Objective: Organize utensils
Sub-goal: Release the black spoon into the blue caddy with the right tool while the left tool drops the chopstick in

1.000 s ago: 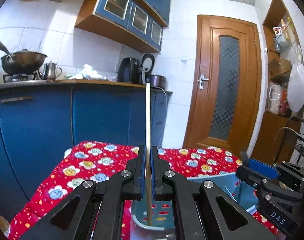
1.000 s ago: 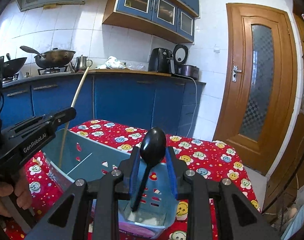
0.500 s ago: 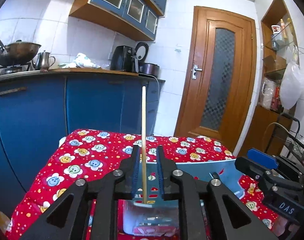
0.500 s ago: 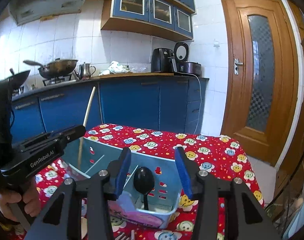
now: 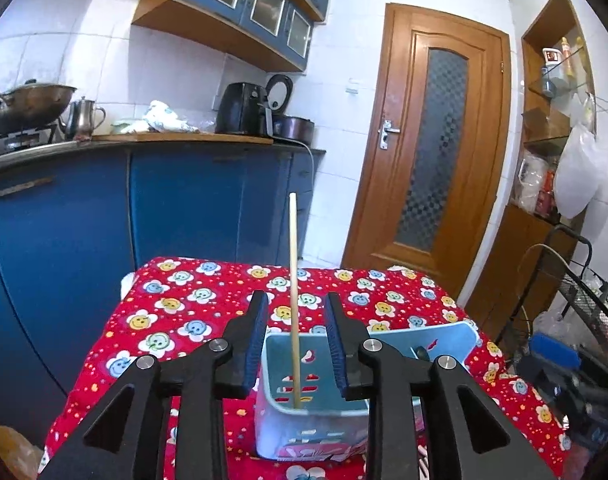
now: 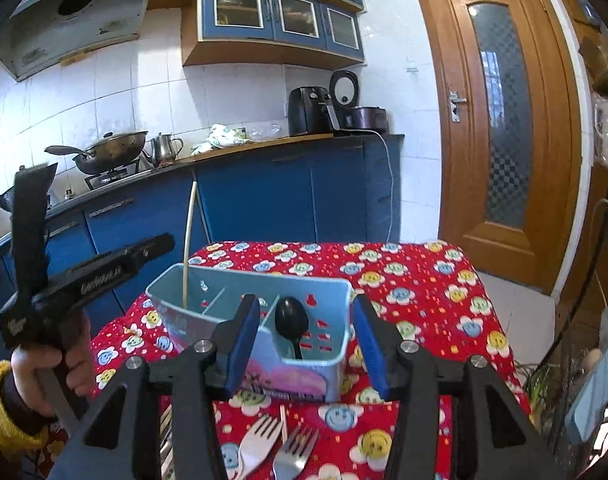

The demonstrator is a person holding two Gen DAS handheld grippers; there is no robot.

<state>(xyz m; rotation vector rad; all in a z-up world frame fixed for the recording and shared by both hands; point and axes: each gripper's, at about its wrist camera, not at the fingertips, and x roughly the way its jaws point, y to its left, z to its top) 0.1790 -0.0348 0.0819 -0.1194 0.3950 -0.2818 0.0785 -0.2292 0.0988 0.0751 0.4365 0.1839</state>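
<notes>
A light blue utensil caddy [image 6: 208,312] stands on the red flowered tablecloth; it also shows in the left wrist view [image 5: 280,364]. A wooden chopstick [image 5: 294,300] stands upright in its left compartment, also seen in the right wrist view [image 6: 188,252]. A black spoon [image 6: 291,322] stands in the right compartment. My left gripper [image 5: 296,344] is open, its pads either side of the chopstick without touching. My right gripper [image 6: 305,344] is open and empty, just in front of the caddy. Two forks [image 6: 280,448] and another chopstick [image 6: 283,424] lie on the cloth below it.
The tablecloth [image 6: 403,280] covers a small table with edges left, right and far. Blue kitchen cabinets [image 5: 164,208] stand behind it, a wooden door [image 5: 435,152] at the back right. A wire rack [image 5: 591,308] stands to the right. The left gripper body [image 6: 84,280] shows at left.
Both grippers have opened and pulled back. The left let go of the chopstick, the right let go of the black spoon; both utensils now stand in the caddy.
</notes>
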